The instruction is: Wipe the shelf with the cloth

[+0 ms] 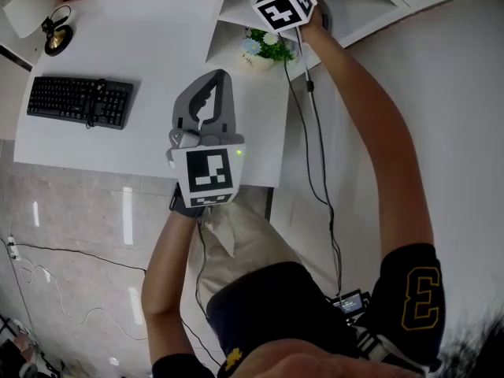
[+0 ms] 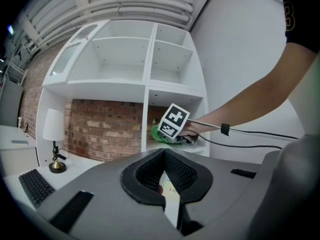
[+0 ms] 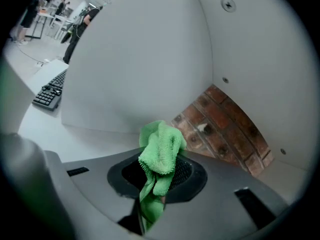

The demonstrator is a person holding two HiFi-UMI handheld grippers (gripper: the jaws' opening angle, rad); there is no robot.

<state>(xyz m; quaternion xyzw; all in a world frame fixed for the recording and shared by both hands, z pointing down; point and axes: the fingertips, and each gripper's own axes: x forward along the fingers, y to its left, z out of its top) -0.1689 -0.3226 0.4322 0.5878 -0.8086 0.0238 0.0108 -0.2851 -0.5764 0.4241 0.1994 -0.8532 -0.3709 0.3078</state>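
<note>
Wiping looks under way: the right hand-held gripper pinches the green cloth inside the shelf, the left hand-held gripper is closed on nothing, and next the cloth should rub along the board.

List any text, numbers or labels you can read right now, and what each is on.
"3": yellow outlined numeral on the person's black sleeve.
Print on the white flower pot: too small to read.
Key legends on the black keyboard: too small to read.
Marker cubes: black-and-white square patterns only, no words.
</note>
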